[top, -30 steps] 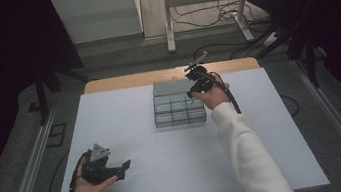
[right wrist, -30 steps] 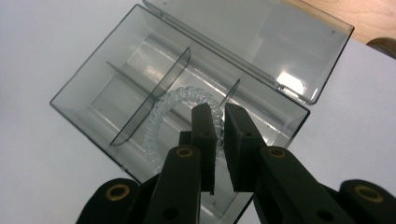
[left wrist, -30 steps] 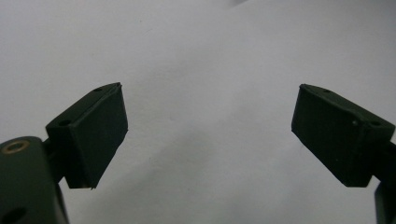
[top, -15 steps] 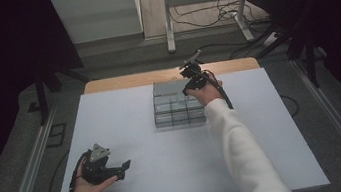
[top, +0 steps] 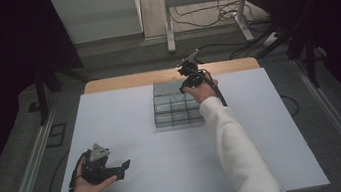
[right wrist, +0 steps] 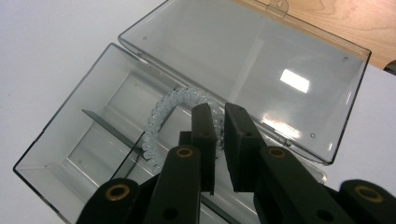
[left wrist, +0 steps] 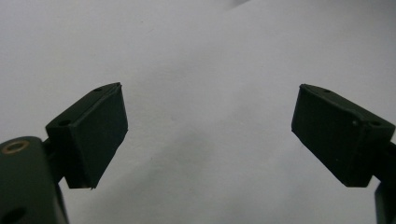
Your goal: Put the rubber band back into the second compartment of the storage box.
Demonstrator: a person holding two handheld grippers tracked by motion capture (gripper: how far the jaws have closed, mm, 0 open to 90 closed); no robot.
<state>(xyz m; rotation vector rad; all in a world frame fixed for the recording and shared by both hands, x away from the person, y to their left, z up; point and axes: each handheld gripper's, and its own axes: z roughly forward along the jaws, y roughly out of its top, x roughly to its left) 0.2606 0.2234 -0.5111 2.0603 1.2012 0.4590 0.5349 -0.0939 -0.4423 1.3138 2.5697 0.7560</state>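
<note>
Placing looks like the step in hand: the right tool (right wrist: pixel 218 140) hangs over the open clear box (right wrist: pixel 70 135), its jaws drawn narrow, and a clear spiral coil (right wrist: pixel 161 114), perhaps a hair tie, curves through the box's inner space from just ahead of the jaw tips toward the lower left of the right gripper view. Whether the jaws pinch the coil's near end or have just let it go cannot be told, since the tips cover that end. The coil seems to lie across a thin dark divider (right wrist: pixel 109 128) between compartments, so which compartment it belongs in is unclear. The box's lid (right wrist: pixel 243 60) is swung fully back toward the wooden strip at the upper right of that view. In the high view the box (top: pixel 176 106) sits at the upper middle of the white table (top: pixel 124 107), with the right tool (top: pixel 190 73) over its far right corner. The left tool (top: pixel 108 171) rests in the hand at the lower left of that view, jaws spread wide over bare table, holding nothing. My judgement is that the next move calls for settling the coil wholly within one compartment, then drawing the right tool up clear without snagging the loops or nudging the light box.
</note>
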